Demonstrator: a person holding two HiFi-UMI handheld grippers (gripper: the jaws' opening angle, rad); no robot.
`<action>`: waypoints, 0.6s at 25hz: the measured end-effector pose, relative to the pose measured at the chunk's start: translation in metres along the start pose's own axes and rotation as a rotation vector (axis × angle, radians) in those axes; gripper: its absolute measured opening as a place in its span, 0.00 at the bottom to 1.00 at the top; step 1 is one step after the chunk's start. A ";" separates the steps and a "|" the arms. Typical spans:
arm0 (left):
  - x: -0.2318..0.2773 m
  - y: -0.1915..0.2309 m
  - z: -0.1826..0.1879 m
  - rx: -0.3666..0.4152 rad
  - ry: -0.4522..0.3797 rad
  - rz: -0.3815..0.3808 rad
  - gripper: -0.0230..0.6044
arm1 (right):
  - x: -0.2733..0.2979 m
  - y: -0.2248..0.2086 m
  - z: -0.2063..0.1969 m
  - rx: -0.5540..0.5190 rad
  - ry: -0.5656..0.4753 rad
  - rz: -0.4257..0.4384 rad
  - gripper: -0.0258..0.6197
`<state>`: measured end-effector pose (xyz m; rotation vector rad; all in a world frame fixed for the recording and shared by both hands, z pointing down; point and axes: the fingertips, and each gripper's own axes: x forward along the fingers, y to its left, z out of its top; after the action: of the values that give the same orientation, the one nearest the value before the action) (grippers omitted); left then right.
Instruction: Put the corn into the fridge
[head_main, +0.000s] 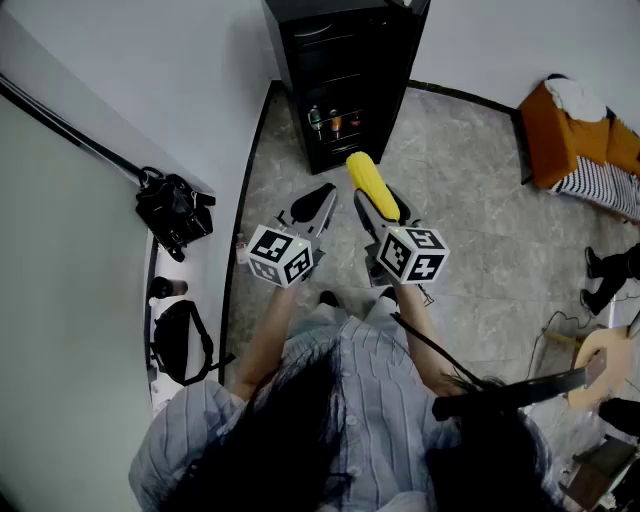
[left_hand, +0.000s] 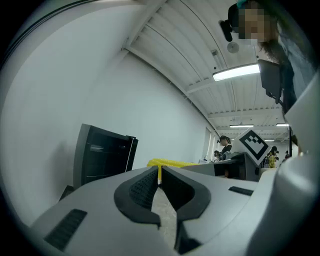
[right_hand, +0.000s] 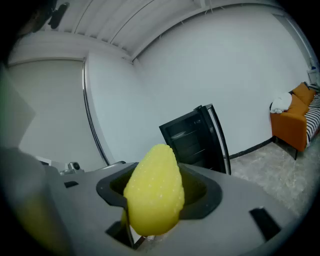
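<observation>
Corn (head_main: 366, 178) sits clamped in the right gripper's (head_main: 380, 205) fingers, in the air short of the fridge (head_main: 345, 70); the left gripper's (head_main: 318, 203) fingers are together, empty. Pickup looks done; placing it inside is left

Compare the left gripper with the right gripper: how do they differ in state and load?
The left gripper has its jaws closed together, while the right gripper has its jaws spread wide. The left gripper holds nothing, whereas the right gripper is clamped on the yellow corn, which sticks out past its jaws. Both point toward the black fridge.
</observation>
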<state>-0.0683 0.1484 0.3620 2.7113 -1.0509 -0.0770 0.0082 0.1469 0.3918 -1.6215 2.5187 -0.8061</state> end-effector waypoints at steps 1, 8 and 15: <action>0.000 0.000 0.000 -0.001 0.001 -0.003 0.06 | 0.000 0.000 0.000 0.004 -0.002 0.001 0.42; -0.002 -0.001 0.002 0.008 0.007 -0.040 0.06 | 0.004 0.011 0.003 0.041 -0.033 0.022 0.42; -0.014 0.013 0.001 0.009 0.015 -0.057 0.06 | 0.013 0.024 -0.005 0.058 -0.035 0.011 0.42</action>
<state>-0.0875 0.1481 0.3633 2.7457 -0.9726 -0.0623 -0.0192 0.1458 0.3885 -1.5889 2.4544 -0.8332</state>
